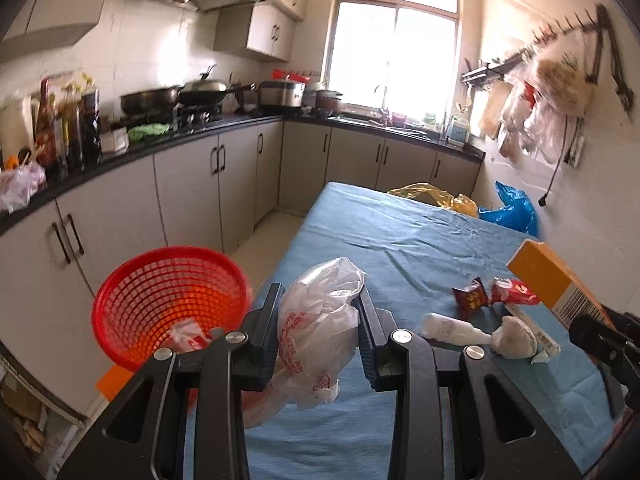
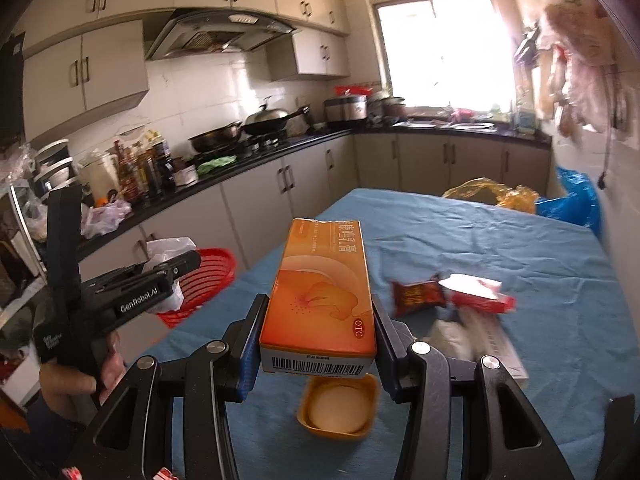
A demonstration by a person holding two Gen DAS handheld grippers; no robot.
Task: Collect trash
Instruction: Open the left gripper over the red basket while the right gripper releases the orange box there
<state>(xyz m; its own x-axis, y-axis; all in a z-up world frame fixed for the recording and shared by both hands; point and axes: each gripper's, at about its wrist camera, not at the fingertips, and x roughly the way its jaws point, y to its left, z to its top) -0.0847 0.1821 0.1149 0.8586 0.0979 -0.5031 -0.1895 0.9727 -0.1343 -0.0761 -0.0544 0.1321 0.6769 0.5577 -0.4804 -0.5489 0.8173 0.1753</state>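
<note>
Mid-haul: left tongs (image 1: 320, 320) clamped on bag (image 1: 320, 320), right tongs (image 2: 318, 332) pinching box (image 2: 324, 292), both lifted off the counter (image 1: 400, 240). Next probably needs swinging over the red basket (image 1: 168, 296) and letting go

The basket (image 1: 170, 304) sits just off the table's (image 1: 400, 240) left edge, with a wrapper (image 1: 188, 334) in it. On the table, toward its right side, lie two snack packets (image 1: 470, 298), a small bottle (image 1: 454, 328) and a wad (image 1: 514, 336). Two bags (image 1: 440, 198) lie at the table's far right corner.
</note>
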